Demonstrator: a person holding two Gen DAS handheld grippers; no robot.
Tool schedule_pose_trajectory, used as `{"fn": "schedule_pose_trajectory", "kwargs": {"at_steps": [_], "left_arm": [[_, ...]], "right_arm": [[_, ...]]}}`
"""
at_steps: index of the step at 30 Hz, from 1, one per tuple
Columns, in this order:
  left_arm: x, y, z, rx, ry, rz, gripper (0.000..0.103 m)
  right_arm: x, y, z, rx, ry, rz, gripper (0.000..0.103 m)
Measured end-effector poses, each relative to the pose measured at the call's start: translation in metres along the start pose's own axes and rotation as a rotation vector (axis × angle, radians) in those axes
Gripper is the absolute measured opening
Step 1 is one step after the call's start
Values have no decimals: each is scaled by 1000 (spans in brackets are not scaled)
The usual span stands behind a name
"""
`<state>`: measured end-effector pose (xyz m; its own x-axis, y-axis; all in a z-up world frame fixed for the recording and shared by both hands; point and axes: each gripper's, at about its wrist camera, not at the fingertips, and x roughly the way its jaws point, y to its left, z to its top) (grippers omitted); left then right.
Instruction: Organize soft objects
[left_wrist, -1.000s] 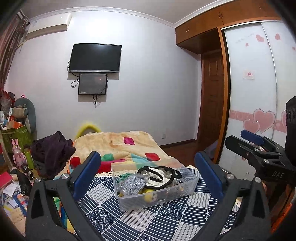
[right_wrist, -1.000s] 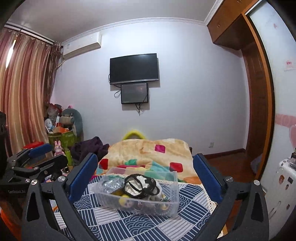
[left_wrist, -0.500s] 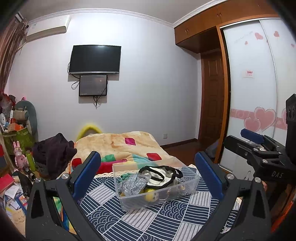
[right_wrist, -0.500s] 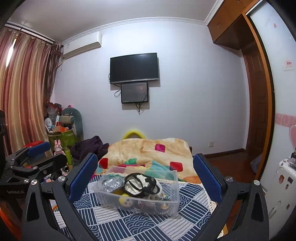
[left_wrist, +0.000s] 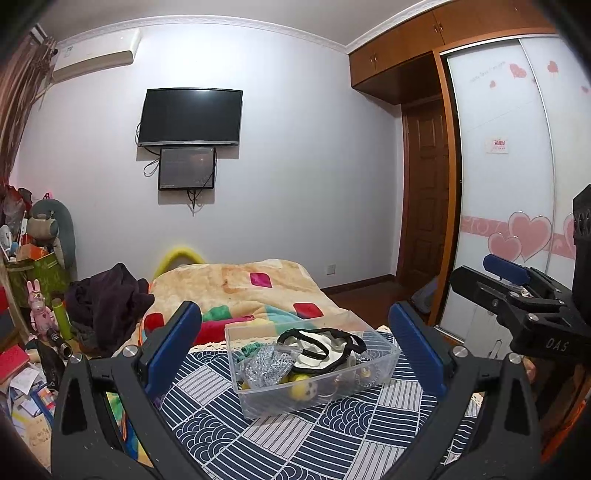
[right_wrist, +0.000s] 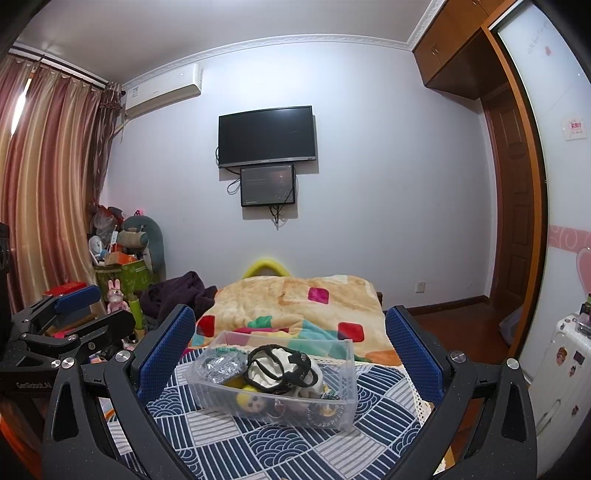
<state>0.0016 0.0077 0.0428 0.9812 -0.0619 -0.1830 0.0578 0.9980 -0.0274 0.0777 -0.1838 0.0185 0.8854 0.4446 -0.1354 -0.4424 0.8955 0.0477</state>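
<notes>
Left wrist view looks over a clear rectangular plastic bin (left_wrist: 314, 369) that sits on a navy-and-white patchwork cloth with wave and stripe patterns (left_wrist: 295, 439). The left gripper (left_wrist: 295, 354) hangs on the near side of the bin with its blue-padded fingers (left_wrist: 173, 347) spread wide, one to either side of the bin and clear of it, holding nothing. Inside the bin lie a white fabric piece with black looped trim (left_wrist: 317, 347), a silvery crinkled pouch (left_wrist: 266, 365) beside it toward the left wall, and a small yellow round toy with a face (left_wrist: 304, 391) pressed against the near wall. To the right of the bin, at the frame's edge, the right gripper (left_wrist: 517, 291) shows from the side as a black frame with a blue pad.

Right wrist view shows the same bin (right_wrist: 277, 373) from the other near corner, with the right gripper (right_wrist: 290, 350) likewise short of it, fingers (right_wrist: 413, 350) wide apart and empty. The trimmed white piece (right_wrist: 280, 369) lies on top, the pouch (right_wrist: 219, 365) to its left, the yellow toy (right_wrist: 249, 400) below against the near wall. Beyond the bin lies a peach fleece blanket with coloured squares (right_wrist: 295, 299); above that, on the far wall, hangs a black flat-screen television (right_wrist: 266, 136). Left of the bin, the left gripper (right_wrist: 74, 321) appears side-on.
</notes>
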Motion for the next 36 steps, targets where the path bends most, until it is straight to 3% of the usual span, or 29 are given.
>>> {"fn": "schedule_pose_trajectory", "kwargs": {"at_steps": [36], "left_arm": [[3, -2, -5, 5, 23, -33, 103]], "right_arm": [[-1, 3, 1, -4, 6, -6, 103]]}}
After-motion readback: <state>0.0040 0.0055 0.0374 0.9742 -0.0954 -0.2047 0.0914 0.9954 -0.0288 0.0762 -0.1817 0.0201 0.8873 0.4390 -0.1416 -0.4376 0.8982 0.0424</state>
